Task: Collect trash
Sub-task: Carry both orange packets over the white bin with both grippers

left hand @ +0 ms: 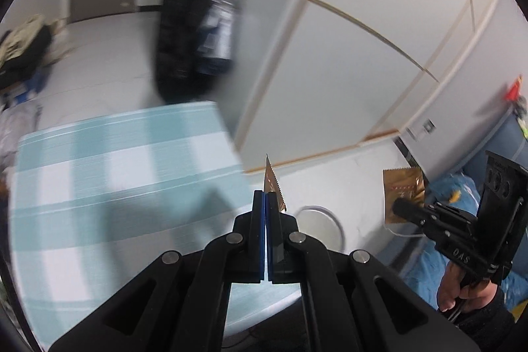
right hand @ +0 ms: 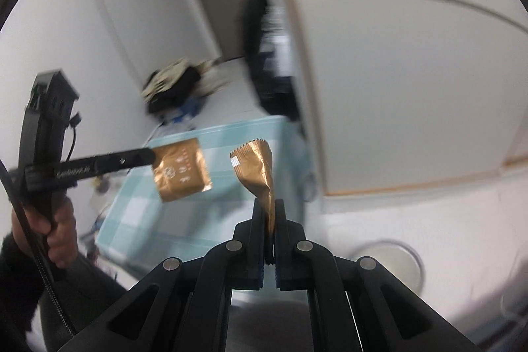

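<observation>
both tongs are clamped tight, each on a gold foil wrapper. the left gripper (left hand: 266,203) pinches its wrapper (left hand: 273,187) edge-on, so from its own camera only a thin serrated sliver sticks up at twelve o'clock above the tips. the right gripper (right hand: 270,213) holds the other wrapper (right hand: 255,167) by a twisted lower end, the crinkled body fanning out above toward eleven o'clock. across the room view, the left-hand wrapper (right hand: 181,169) shows flat and square at nine o'clock of the right one, the two well apart. both hang in the air above a checked blue-and-white cloth (left hand: 115,174); a round white bin (left hand: 321,225) sits on the pale floor at about four o'clock of the left tips. these wrappers look feather-light, thin and slick, crumpling rather than breaking, so i'd judge a firm pinch well in from the edge is safest; a corner grip could let them slip or flutter out.
</observation>
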The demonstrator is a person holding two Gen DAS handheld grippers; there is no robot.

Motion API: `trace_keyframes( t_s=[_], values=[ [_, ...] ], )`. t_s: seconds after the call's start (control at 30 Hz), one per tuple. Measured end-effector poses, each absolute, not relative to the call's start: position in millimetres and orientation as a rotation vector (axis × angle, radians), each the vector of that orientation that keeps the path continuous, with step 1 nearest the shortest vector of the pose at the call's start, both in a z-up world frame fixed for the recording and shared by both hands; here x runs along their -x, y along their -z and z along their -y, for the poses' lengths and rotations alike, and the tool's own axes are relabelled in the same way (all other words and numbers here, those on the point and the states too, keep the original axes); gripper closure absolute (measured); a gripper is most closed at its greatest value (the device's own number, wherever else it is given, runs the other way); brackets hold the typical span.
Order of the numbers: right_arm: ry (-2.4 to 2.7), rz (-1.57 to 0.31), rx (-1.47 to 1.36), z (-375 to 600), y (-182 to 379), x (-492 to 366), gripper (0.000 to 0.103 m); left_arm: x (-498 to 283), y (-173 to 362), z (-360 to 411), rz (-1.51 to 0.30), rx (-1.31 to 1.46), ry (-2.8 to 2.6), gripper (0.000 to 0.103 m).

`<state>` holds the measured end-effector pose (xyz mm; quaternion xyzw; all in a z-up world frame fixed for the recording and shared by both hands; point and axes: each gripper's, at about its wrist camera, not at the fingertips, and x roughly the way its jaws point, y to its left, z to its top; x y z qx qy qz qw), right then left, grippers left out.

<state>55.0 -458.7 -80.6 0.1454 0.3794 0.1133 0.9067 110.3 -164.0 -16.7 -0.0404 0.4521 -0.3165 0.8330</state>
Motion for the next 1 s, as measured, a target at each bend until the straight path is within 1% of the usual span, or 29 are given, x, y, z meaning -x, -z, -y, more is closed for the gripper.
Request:
trace_keyframes(
  t_s=[0.27,0.6,0.63,0.73,0.77,0.8,0.83,0.97,1.0],
  values=[
    [-0.060,-0.921,-0.476,543.8,161.5,-62.1,0.100,-126.8,58.0,267.9,-1.111,0.014,0.817,0.103],
    [-0.004,-1.111,-0.649,583.8,271.5,-71.3,0.099,-143.1,143.0,371.1,-1.384,-0.099,0.918,0.103],
    [-0.003,-1.132,-0.662,584.2,281.9,-71.8,0.097,-143.1,149.5,377.3,-1.402,-0.115,0.922,0.103],
    [-0.014,-1.180,-0.709,586.7,310.0,-74.2,0.095,-143.4,174.3,396.5,-1.465,-0.161,0.931,0.103],
    [-0.020,-1.186,-0.722,587.1,317.3,-75.6,0.093,-143.0,180.0,400.7,-1.480,-0.176,0.934,0.103],
    [-0.023,-1.188,-0.732,588.3,322.6,-76.1,0.088,-144.3,182.3,404.9,-1.492,-0.182,0.935,0.103],
    [-0.027,-1.192,-0.748,589.4,328.4,-76.7,0.086,-144.0,190.8,410.1,-1.517,-0.184,0.938,0.103],
    [-0.041,-1.226,-0.810,595.4,347.6,-72.1,0.084,-144.7,209.0,426.0,-1.577,-0.208,0.931,0.103],
    [-0.038,-1.222,-0.821,597.0,349.0,-70.3,0.081,-142.1,213.5,429.4,-1.578,-0.231,0.924,0.103]
  ],
)
